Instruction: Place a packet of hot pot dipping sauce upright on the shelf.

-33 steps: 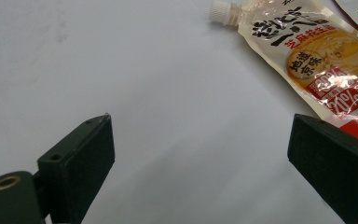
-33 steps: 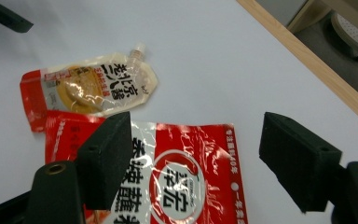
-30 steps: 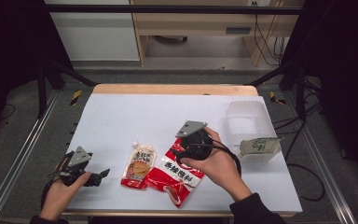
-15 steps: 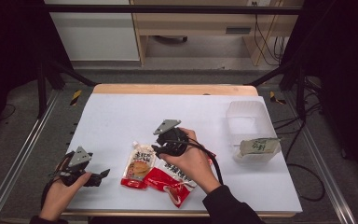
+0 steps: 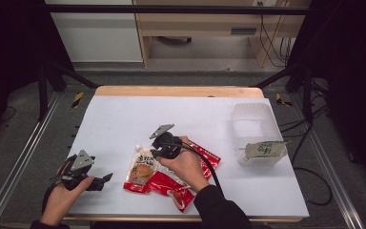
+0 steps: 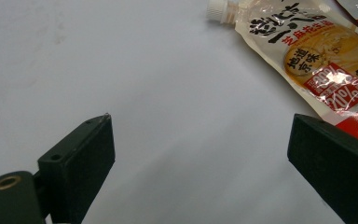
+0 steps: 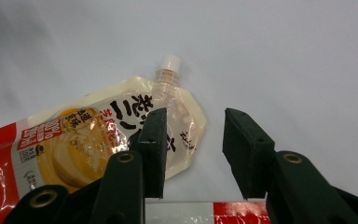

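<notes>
Closing on a soft sauce pouch

Hovering low over the near middle of the white tabletop (image 5: 124,119), the right gripper (image 5: 158,149) points at a cream-and-red spouted plastic sauce pouch (image 7: 98,135) that lies flat, its white screw cap (image 7: 170,62) aimed at the far edge. The jaws have just been closing and now stand partly open, with the pouch's upper right corner beneath and between them; I cannot see the pads pressing on it, so nothing is held yet. The left gripper (image 5: 106,177) rests by the near left corner, jaws wide apart and empty, the same pouch lying just off to its right.

The pouch looks light to middling, filled with paste, and floppy: its glossy film will likely slide and sag if pinched in the belly. The stiffest spots are probably the sealed edge and the rigid neck under the cap, so a hold there should carry it best. Two red foil packets (image 5: 171,188) lie touching its right side, one under the person's hand, and may drag along. A clear plastic tub (image 5: 250,119) sits near the right edge, a grey-green pouch (image 5: 262,150) leaning on its near wall.
</notes>
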{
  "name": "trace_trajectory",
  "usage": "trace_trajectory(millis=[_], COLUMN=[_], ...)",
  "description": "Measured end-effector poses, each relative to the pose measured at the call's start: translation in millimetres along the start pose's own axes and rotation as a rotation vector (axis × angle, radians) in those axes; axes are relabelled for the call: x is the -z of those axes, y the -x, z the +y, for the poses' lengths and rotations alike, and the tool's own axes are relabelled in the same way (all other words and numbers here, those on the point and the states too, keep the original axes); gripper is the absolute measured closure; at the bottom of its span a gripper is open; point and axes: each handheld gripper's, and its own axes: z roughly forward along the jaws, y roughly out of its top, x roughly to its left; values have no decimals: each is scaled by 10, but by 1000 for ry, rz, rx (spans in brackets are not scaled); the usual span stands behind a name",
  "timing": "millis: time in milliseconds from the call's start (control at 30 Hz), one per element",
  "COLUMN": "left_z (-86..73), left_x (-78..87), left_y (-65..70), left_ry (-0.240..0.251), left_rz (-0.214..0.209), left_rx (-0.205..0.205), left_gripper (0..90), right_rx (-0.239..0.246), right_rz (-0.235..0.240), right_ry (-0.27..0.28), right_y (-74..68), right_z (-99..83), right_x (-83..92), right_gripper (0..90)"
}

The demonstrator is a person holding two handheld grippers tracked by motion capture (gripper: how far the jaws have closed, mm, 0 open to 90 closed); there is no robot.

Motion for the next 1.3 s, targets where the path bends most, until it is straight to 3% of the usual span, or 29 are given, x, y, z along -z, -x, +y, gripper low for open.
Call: trace_trajectory(millis=[267, 600, 967, 1300], left_z=[2, 5, 5, 7], left_x=[-5, -15, -20, -26], left_y=[7, 15, 16, 22], left_ry=[4, 1, -1, -2], left_rz=[-3, -11, -18, -21], left_rx=[2, 0, 0, -3], left_gripper=[73, 74, 77, 79], right_rx=[-39, -83, -105, -119], right_rz=[29, 42, 58, 70], right_ry=[-15, -47, -80, -87], right_y=[14, 39, 25, 24], right_z=[-57, -106, -130, -164], right_x=[-248, -426, -507, -496], right_gripper=[622, 576, 594, 706])
